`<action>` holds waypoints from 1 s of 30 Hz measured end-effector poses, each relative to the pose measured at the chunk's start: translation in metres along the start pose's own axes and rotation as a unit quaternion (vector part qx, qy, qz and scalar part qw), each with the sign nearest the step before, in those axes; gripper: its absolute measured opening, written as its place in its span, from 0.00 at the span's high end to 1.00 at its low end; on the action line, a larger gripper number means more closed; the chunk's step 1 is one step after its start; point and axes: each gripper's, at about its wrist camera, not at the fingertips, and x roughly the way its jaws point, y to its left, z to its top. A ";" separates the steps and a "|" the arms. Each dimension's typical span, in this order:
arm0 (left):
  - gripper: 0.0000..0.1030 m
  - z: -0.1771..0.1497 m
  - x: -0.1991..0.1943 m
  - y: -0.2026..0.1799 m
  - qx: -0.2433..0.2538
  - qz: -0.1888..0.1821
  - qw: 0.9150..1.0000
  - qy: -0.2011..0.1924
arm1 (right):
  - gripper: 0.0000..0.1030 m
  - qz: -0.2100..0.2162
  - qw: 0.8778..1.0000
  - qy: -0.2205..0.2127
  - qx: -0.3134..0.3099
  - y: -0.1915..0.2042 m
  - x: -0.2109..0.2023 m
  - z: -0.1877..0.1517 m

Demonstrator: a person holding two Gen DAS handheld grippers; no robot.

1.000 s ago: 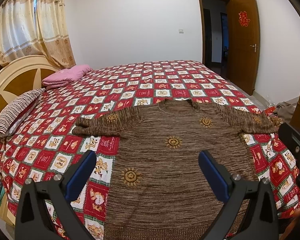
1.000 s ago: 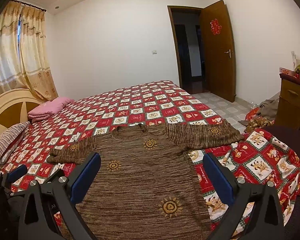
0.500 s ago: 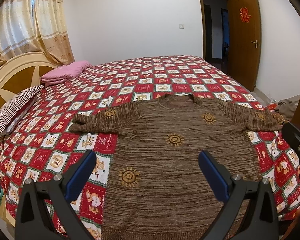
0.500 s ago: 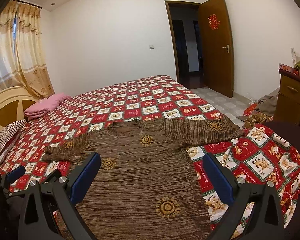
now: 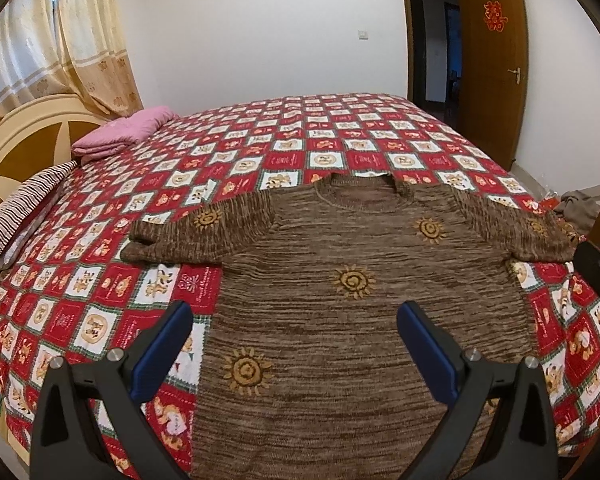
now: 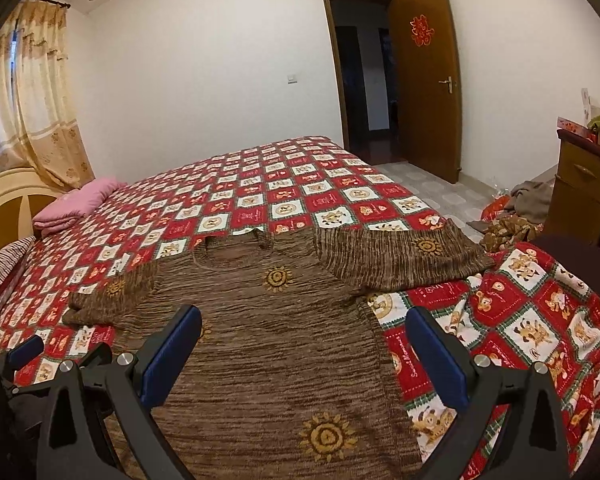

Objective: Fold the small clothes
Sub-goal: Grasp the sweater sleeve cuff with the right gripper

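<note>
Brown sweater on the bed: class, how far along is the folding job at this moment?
Done: the brown sweater lies spread flat, front up, on the patchwork quilt, both sleeves out sideways. In hand: nothing; the left gripper and right gripper hover with jaws open and empty. Left: every fold, since sleeves and body are unfolded.

A bed is covered by a red-and-white checked quilt [image 5: 340, 160]. A folded pink blanket [image 5: 124, 134] and a striped pillow [image 5: 16, 216] are seen near the cream headboard [image 5: 20, 140]. Beige curtains [image 5: 40, 40] hang behind it. A brown door [image 6: 424, 80] stands open. A wooden cabinet [image 6: 584, 184] is seen at right, with clothes heaped on the floor [image 6: 516, 212] beside it.
</note>
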 end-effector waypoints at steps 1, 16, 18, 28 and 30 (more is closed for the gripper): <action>0.00 0.001 0.004 0.000 0.001 -0.005 1.000 0.000 | 0.01 0.005 1.000 0.000 -0.001 -0.001 0.006 0.000; 0.00 0.019 0.092 0.063 -0.055 -0.051 0.997 -0.011 | 0.30 -0.021 0.977 0.065 0.201 -0.164 0.108 0.002; 0.00 0.019 0.106 0.067 -0.055 -0.030 0.998 -0.002 | 0.30 -0.037 0.967 0.065 0.243 -0.202 0.122 0.008; 0.00 0.010 0.157 0.058 -0.031 0.016 0.999 0.022 | 0.43 -0.106 0.940 0.136 0.294 -0.269 0.207 0.021; 0.00 0.007 0.165 0.058 -0.039 0.009 0.999 0.034 | 0.46 -0.124 0.938 0.131 0.297 -0.275 0.211 0.021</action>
